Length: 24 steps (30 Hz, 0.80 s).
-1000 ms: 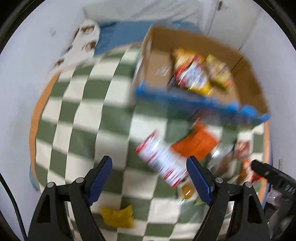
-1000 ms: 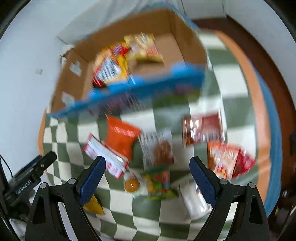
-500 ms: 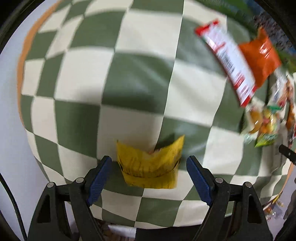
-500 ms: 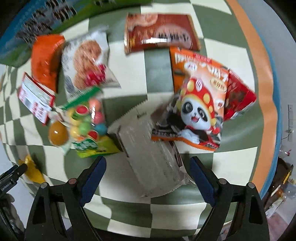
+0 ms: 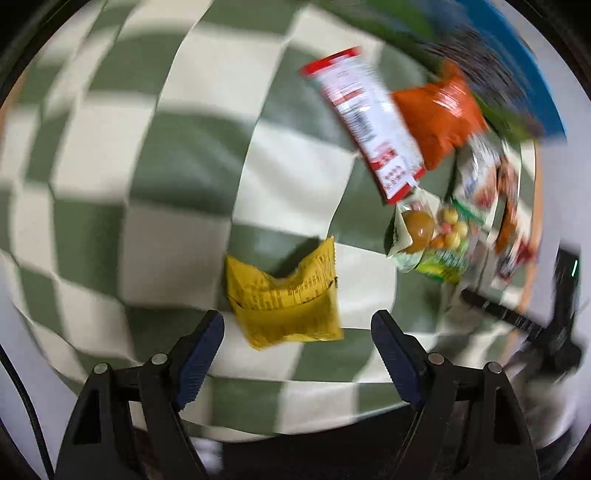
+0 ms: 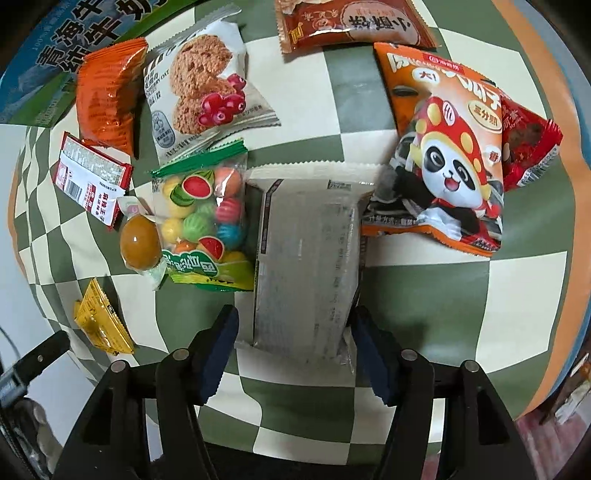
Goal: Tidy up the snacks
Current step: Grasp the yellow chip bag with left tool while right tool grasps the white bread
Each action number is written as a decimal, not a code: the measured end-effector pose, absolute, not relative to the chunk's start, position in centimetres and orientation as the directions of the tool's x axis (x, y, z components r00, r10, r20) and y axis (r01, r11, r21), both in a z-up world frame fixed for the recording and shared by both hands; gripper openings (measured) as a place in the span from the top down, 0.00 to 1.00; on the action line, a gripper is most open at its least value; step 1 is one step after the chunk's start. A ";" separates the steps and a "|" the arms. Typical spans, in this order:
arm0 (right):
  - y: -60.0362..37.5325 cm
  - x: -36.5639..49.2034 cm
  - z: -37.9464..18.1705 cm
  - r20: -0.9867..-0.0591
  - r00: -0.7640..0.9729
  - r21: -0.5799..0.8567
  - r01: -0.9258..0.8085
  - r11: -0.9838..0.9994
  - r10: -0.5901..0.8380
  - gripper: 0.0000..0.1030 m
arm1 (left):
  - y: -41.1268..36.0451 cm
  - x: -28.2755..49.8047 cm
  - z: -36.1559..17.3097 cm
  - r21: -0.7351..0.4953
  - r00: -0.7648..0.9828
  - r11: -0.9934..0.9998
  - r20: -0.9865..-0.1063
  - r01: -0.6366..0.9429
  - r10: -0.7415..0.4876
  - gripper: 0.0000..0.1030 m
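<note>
My left gripper (image 5: 297,334) is open, just short of a small yellow packet (image 5: 284,299) lying on the checkered cloth; the packet also shows in the right wrist view (image 6: 101,325). My right gripper (image 6: 293,328) is open, its fingers either side of the near end of a silver-white packet (image 6: 306,258) lying flat. Around it lie a fruit-candy bag (image 6: 207,221), a cookie packet (image 6: 207,92), an orange packet (image 6: 107,96), a red-white packet (image 6: 90,177), a panda bag (image 6: 447,155) and a brown packet (image 6: 351,22).
The blue-green side of the cardboard box (image 6: 48,62) is at the far left. A red packet (image 6: 528,147) lies under the panda bag. The cloth's orange border (image 6: 557,96) and the table edge run along the right.
Both grippers tipped down from the box to the table and came closer. The left now hovers at the yellow packet; the right has moved its fingers around the silver-white packet's end.
</note>
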State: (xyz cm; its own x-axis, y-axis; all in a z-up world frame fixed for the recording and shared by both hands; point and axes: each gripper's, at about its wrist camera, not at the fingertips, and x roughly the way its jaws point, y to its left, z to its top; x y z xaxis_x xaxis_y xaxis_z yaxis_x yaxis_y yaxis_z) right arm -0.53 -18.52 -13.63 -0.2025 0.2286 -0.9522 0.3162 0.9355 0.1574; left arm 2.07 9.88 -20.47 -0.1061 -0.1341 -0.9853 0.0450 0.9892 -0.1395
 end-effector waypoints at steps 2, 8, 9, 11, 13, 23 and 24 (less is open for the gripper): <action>-18.3 -0.8 -13.7 -0.953 -0.206 0.153 0.307 0.939 0.222 0.35 | 8.2 1.9 -20.3 -0.041 -0.074 0.974 -0.997 0.222 -0.025 0.20; -16.9 -1.2 -13.8 -0.957 -0.211 0.133 0.291 0.947 0.200 0.35 | 3.7 -0.4 -25.0 0.171 -0.065 0.807 -0.966 0.565 0.250 0.20; -16.6 -1.0 -13.9 -0.957 -0.210 0.132 0.291 0.948 0.198 0.35 | 3.7 -0.1 -25.8 0.188 -0.070 0.814 -0.961 0.549 0.269 0.20; -16.3 -0.7 -14.0 -0.959 -0.207 0.127 0.289 0.949 0.192 0.35 | 4.4 1.3 -26.4 0.179 -0.091 0.876 -0.966 0.448 0.244 0.20; -15.4 0.3 -14.4 -0.962 -0.200 0.124 0.293 0.948 0.187 0.35 | 5.7 2.8 -26.1 0.138 -0.094 0.936 -0.980 0.323 0.177 0.20; -16.4 1.5 -15.2 -0.967 -0.166 0.121 0.367 0.922 0.193 0.39 | 8.3 5.3 -22.2 -0.013 -0.081 0.985 -0.997 0.171 0.001 0.20; -16.3 1.5 -15.3 -0.969 -0.169 0.111 0.352 0.929 0.180 0.44 | 7.7 5.1 -22.2 -0.002 -0.073 0.975 -0.997 0.224 0.015 0.20</action>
State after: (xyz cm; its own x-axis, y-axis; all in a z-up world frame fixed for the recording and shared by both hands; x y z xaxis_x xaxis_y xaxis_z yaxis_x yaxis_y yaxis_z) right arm 1.54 -16.34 -15.26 -0.1692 0.1800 -0.9690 0.3517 0.9295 0.1112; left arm 5.14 7.69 -22.23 -0.0734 0.0153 -0.9972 0.2241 0.9746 -0.0016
